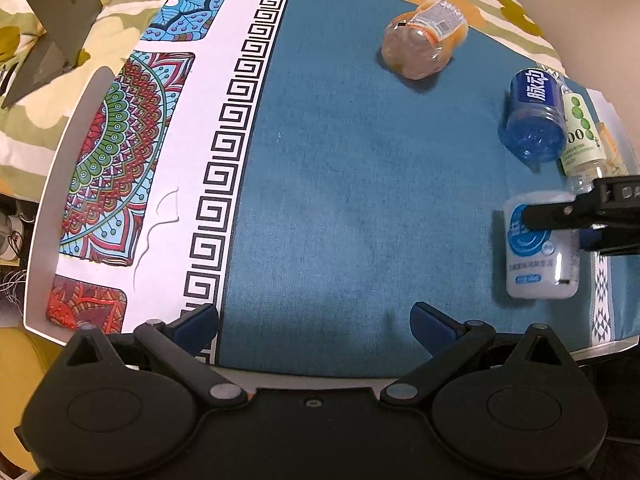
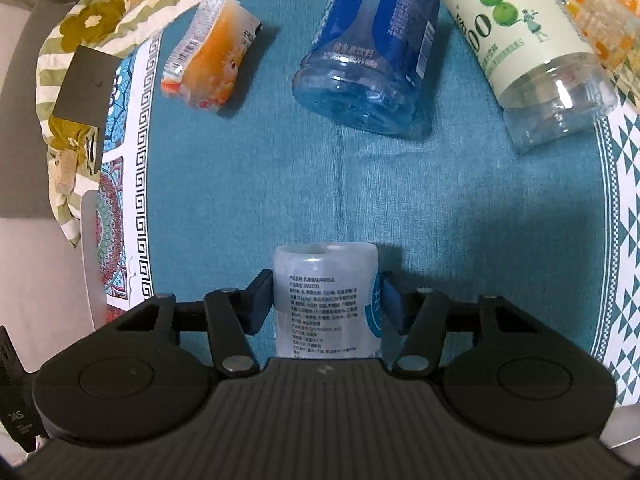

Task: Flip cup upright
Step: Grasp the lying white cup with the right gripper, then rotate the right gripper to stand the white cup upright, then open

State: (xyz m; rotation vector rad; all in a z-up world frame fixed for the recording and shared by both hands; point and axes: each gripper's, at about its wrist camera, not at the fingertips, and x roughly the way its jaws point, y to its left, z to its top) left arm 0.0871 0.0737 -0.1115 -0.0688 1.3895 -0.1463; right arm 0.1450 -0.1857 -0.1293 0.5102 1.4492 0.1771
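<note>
A white translucent cup (image 2: 326, 300) with a light-blue label and printed text sits between my right gripper's (image 2: 326, 300) two blue-padded fingers (image 2: 260, 300), which are closed against its sides. In the left wrist view the same cup (image 1: 540, 252) lies on the blue cloth at the right, with the right gripper (image 1: 560, 216) reaching in from the right edge over it. My left gripper (image 1: 316, 322) is open and empty above the cloth near the table's front edge.
An orange cup (image 2: 210, 54), a blue cup (image 2: 370, 44) and a clear cup with a green-dot label (image 2: 528, 48) lie on their sides on the blue tablecloth (image 2: 280, 184). A patterned border (image 1: 132, 152) runs on the left. A floral blanket (image 1: 36, 92) lies beyond the table.
</note>
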